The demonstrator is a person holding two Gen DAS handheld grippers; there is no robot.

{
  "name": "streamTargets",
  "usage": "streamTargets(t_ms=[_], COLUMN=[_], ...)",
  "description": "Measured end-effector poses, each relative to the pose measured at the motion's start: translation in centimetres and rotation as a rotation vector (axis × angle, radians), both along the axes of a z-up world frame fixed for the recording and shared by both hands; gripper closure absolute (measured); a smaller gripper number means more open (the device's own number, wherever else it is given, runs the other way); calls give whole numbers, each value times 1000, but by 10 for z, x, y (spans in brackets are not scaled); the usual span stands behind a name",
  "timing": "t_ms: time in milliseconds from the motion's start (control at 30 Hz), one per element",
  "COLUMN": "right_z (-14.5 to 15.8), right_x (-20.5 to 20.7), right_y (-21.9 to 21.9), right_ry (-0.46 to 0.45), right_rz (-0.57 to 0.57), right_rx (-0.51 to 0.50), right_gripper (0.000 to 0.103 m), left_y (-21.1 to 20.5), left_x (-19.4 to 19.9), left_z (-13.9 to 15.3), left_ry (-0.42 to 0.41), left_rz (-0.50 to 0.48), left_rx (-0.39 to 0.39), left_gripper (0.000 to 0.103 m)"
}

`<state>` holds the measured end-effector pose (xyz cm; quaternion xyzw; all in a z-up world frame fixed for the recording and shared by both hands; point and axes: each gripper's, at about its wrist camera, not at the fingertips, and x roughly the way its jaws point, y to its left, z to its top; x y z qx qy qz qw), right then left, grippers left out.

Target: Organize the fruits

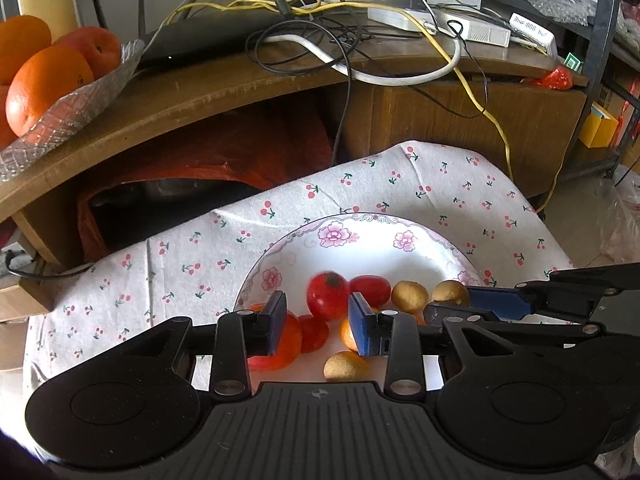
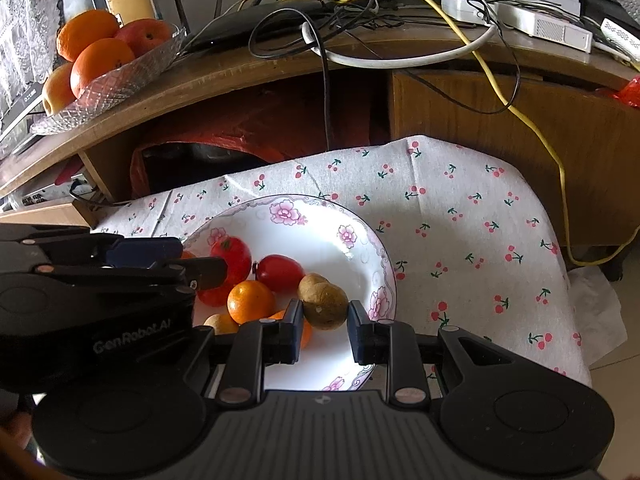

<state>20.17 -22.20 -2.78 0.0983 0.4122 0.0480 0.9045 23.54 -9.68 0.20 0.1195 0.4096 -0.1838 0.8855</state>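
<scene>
The wooden desk (image 2: 280, 76) with its cable tangle and glass bowl (image 2: 120, 80) of oranges looms right behind the cherry-print cloth (image 2: 460, 220), which drops off on the right, so the only free space is the bare cloth right of the plate (image 2: 320, 216). All the small fruit sits piled on the plate's near side. Both claws hang over it spread open and empty: the left gripper (image 1: 318, 320) around a tomato (image 1: 326, 294), the right gripper (image 2: 324, 324) straddling a brown fruit (image 2: 326, 304).

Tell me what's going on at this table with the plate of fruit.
A person holds two handheld grippers over a white floral-rimmed plate of small fruits on a cherry-print cloth. The right gripper is open, its fingers either side of a brown oval fruit without closing on it. The left gripper is open near a red tomato-like fruit. Nothing is gripped or lifted yet.
</scene>
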Motion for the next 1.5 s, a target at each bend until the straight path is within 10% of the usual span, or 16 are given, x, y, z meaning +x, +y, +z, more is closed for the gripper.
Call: streamTargets(t_ms=[1500], right_z=[26], right_x=[-50], right_y=[-6], right_ry=[-52], right_rz=[-12], right_rx=[29], right_gripper=[73], left_y=[27], left_x=[-48], left_z=[22], left_ry=[-63], left_rz=[120], left_rx=[-30], left_gripper=[14])
